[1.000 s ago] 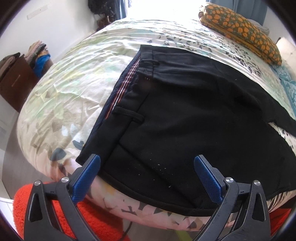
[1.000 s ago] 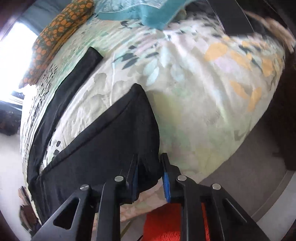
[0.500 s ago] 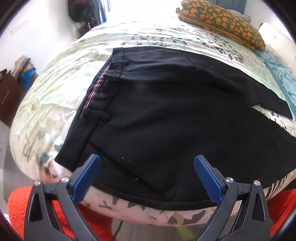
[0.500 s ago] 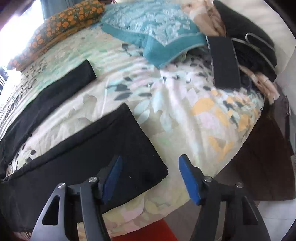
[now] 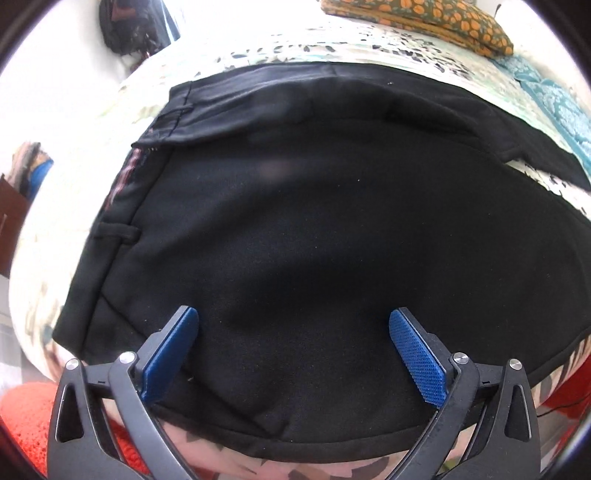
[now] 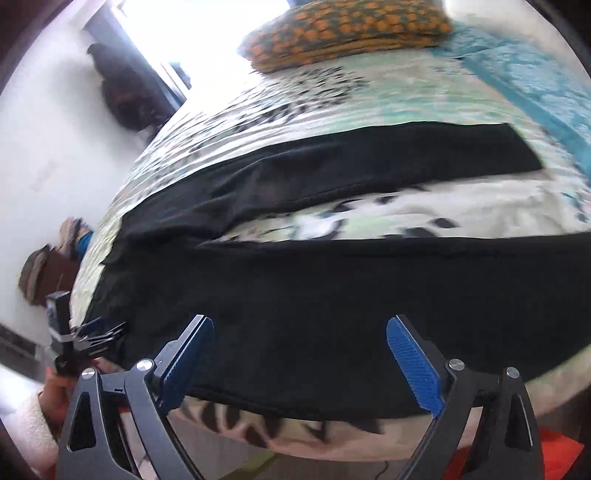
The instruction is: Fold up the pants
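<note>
while both tongs hang over the near edge of the bed (image 5: 258,55), nothing is pinched: the left tongs (image 5: 293,345) stand spread above the seat of the black pants (image 5: 314,221), and the right tongs (image 6: 299,350) stand spread above the near leg, their jaws having just been opening with no cloth between the pads.

pants lie flat on the floral bedspread, waistband (image 5: 122,184) to the left, the far leg (image 6: 369,158) splayed away from the near one with a strip of bedspread showing between them. beyond that, an orange-patterned pillow (image 6: 343,33) and a teal cloth (image 6: 535,85) sit at the far side of the bed.

judgement: the step in hand is regrasping for the first fold, leg over leg. best to pinch only the near edge, one grip near the waist and one further down the leg, lift both evenly and keep the seam taut so the cloth lands without ridges.

against a second ago: the right tongs were clamped on the near leg's hem; now they are free and have swung over toward the middle of the leg. the left tongs sit closer over the seat.
</note>
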The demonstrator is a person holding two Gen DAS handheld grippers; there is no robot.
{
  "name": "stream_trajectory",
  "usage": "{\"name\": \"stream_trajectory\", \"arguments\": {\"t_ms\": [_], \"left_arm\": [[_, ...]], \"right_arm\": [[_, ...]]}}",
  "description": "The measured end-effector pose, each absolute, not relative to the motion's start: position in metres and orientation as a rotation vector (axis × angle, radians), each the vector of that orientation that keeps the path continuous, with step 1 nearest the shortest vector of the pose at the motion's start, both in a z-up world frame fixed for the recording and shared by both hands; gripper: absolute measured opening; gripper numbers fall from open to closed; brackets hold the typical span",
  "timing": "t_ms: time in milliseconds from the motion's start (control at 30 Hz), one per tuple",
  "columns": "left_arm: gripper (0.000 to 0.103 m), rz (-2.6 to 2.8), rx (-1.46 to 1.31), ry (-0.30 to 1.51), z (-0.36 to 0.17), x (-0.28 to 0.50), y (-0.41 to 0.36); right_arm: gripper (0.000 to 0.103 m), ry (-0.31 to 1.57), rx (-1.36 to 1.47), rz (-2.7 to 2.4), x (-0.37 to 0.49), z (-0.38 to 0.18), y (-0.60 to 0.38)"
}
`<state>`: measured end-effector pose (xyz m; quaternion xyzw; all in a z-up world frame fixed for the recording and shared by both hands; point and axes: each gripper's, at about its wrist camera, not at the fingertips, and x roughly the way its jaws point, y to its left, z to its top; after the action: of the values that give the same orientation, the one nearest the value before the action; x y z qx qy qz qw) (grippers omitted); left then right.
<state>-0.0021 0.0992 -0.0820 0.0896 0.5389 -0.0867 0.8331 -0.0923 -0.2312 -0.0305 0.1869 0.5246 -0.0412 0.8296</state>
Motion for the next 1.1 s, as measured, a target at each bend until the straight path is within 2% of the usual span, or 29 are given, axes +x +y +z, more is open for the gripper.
{"name": "stream_trajectory", "arguments": {"t_ms": [67, 167, 267, 367, 433, 500, 733, 800, 900, 967, 1100], "left_arm": [[0.102, -0.205, 0.162, 1.158, -0.073, -0.001, 0.105], [0.102, -0.233, 0.020, 1.082, -0.053, -0.002, 0.128], [0.102, -0.218, -0.011, 1.079, -0.056, 0.003, 0.145], [0.102, -0.182, -0.048, 1.140, -0.070, 0.012, 0.161], [0.102, -0.192, -0.052, 1.138, -0.068, 0.016, 0.162], [0.102, -0.199, -0.034, 1.143, -0.068, 0.015, 0.159], [0.102, -0.215, -0.070, 1.142, -0.066, 0.022, 0.166], [0.102, -0.214, -0.079, 1.141, -0.068, 0.028, 0.167], [0.102, -0.197, -0.053, 1.147, -0.071, 0.031, 0.161], [0.102, -0.184, -0.015, 1.148, -0.073, 0.030, 0.156], [0.102, -0.180, 0.032, 1.135, -0.073, 0.028, 0.151]], "right_arm": [[0.095, 1.142, 0.423, 0.071, -0.053, -0.037, -0.187], [0.094, 1.156, 0.500, 0.285, 0.014, -0.044, -0.125], [0.094, 1.151, 0.564, 0.380, 0.084, -0.056, -0.077], [0.094, 1.208, 0.673, 0.431, 0.144, -0.094, -0.049], [0.090, 1.325, 0.704, 0.341, 0.171, -0.137, -0.041], [0.080, 1.446, 0.723, 0.224, 0.181, -0.178, -0.042], [0.084, 1.331, 0.634, 0.335, 0.200, -0.123, -0.033], [0.086, 1.371, 0.666, 0.352, 0.202, -0.132, -0.028], [0.087, 1.486, 0.604, 0.263, 0.204, -0.177, -0.019], [0.087, 1.417, 0.650, 0.231, 0.200, -0.182, -0.024], [0.089, 1.296, 0.638, 0.217, 0.187, -0.138, -0.033]]}}
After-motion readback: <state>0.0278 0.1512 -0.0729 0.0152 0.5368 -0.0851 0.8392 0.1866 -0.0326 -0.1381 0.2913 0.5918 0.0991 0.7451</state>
